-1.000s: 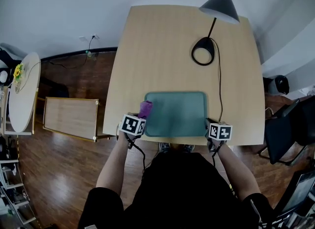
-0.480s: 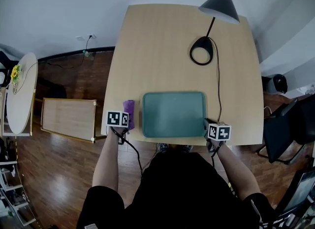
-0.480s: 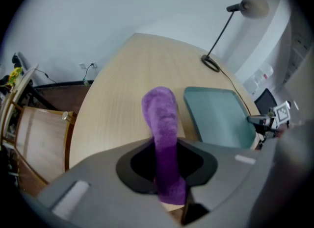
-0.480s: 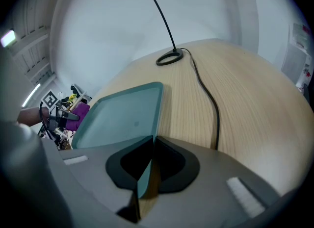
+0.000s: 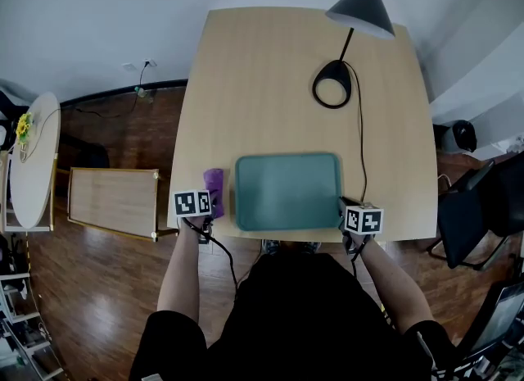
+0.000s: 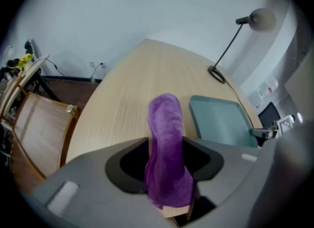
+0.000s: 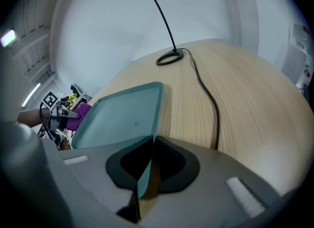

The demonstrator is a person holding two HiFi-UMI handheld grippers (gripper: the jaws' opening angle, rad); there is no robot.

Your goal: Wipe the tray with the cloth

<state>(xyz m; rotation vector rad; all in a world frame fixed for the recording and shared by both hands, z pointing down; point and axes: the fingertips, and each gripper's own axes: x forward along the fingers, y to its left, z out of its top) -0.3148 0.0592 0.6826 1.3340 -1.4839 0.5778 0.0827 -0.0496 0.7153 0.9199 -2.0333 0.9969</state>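
Note:
The teal tray lies near the front edge of the wooden table. The purple cloth rests on the table just left of the tray. It stands bunched up between the jaws of my left gripper. In the left gripper view the cloth sits in a wide gap and the jaws are opening, with the tray off to the right. My right gripper is shut on the tray's front right rim, and the tray's edge runs between its jaws.
A black desk lamp with a ring base stands at the back right, and its cable runs down past the tray's right side. A low wooden bench stands left of the table, a dark chair to the right.
My left gripper has carried the cloth leftwards off the tray's left edge and down onto the table beside it. The right gripper and the tray have stayed put.

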